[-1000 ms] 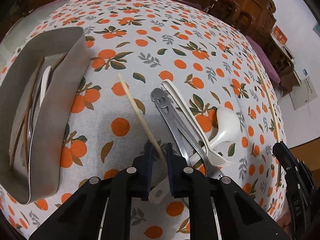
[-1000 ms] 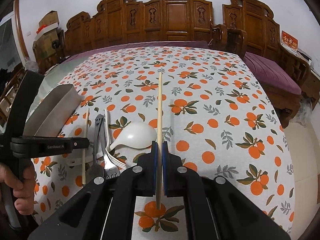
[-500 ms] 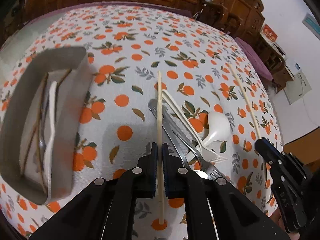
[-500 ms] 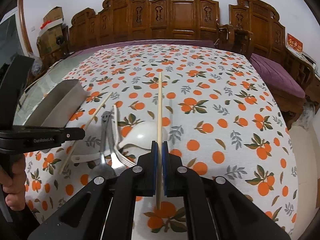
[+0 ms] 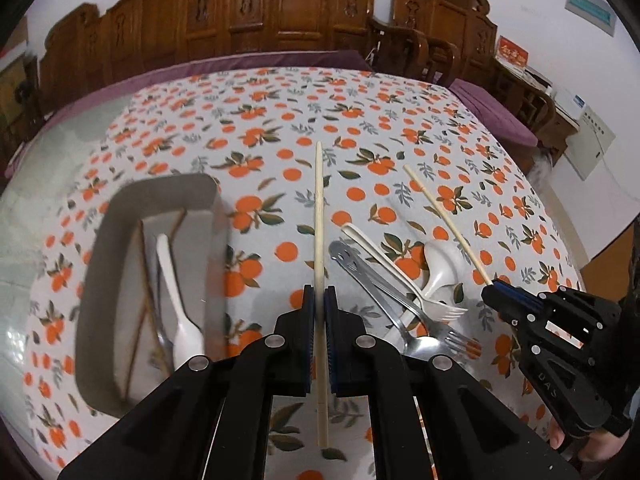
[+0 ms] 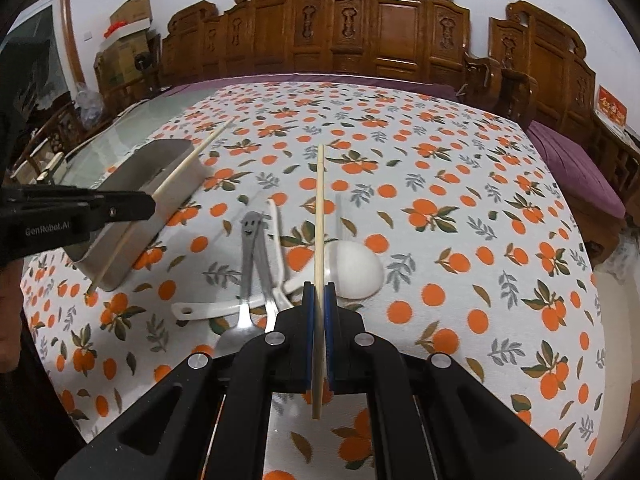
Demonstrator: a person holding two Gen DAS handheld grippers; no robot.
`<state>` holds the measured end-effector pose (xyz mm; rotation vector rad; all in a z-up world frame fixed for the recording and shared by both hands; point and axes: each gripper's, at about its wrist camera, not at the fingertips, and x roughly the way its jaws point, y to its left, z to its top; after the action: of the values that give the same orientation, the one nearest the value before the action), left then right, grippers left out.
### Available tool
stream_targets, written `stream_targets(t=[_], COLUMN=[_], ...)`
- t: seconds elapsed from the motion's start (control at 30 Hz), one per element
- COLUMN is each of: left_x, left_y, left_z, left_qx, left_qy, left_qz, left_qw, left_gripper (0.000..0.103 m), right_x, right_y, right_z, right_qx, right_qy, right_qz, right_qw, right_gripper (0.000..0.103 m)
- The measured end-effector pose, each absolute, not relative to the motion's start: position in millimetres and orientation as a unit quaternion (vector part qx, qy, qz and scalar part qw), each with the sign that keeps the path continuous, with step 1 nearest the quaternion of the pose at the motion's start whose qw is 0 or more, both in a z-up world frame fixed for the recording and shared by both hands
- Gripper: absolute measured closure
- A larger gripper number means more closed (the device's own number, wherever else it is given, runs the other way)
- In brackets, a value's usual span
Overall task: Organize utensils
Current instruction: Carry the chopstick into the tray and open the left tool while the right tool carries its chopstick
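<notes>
My left gripper [image 5: 319, 304] is shut on a pale chopstick [image 5: 319, 220] held clear of the orange-print tablecloth. To its left is the grey metal tray [image 5: 102, 248], with a white plastic utensil [image 5: 176, 288] and brown chopsticks inside. My right gripper [image 6: 319, 300] is shut on a second pale chopstick [image 6: 319, 216], above the loose pile: a white ladle spoon [image 6: 356, 268], a smiley-handled metal spoon [image 6: 250, 240], a metal fork and a white plastic fork [image 5: 400, 268]. In the right wrist view the left gripper [image 6: 148, 204] hovers by the tray [image 6: 168, 156].
The tablecloth [image 6: 460, 208] covers a glass-topped table. Carved wooden chairs [image 6: 400, 32] line its far side. A purple cushioned bench [image 6: 572, 168] runs at the right. A person's hand [image 5: 576, 440] holds the right gripper's body at the lower right of the left wrist view.
The left gripper's jaws closed on the chopstick and lifted it off the cloth, and it now points straight ahead. The right gripper drifted sideways, still holding its chopstick.
</notes>
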<state>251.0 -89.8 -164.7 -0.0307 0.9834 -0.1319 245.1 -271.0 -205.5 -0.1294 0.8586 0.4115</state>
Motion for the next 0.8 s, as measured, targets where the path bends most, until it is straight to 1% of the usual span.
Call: stream_targets(t=[0.4,0.8], left_x=[248,251], left_y=[-56,-3], left_z=[-145,-142], left_qx=[0.014,0.006], left_qy=[0.447,0.43], left_qz=[-0.067,-0.058], left_qw=[0.892,0.901], left_gripper=[0.099,0.099], right_x=[238,237], right_y=[-241,-228], right_z=[-204,-206], right_qx=[-0.085,-0.079], right_qy=[0.411,0.417], right_qz=[0.227,0.243], right_qw=[0.879,0.872], right_gripper=[0.097,0.097])
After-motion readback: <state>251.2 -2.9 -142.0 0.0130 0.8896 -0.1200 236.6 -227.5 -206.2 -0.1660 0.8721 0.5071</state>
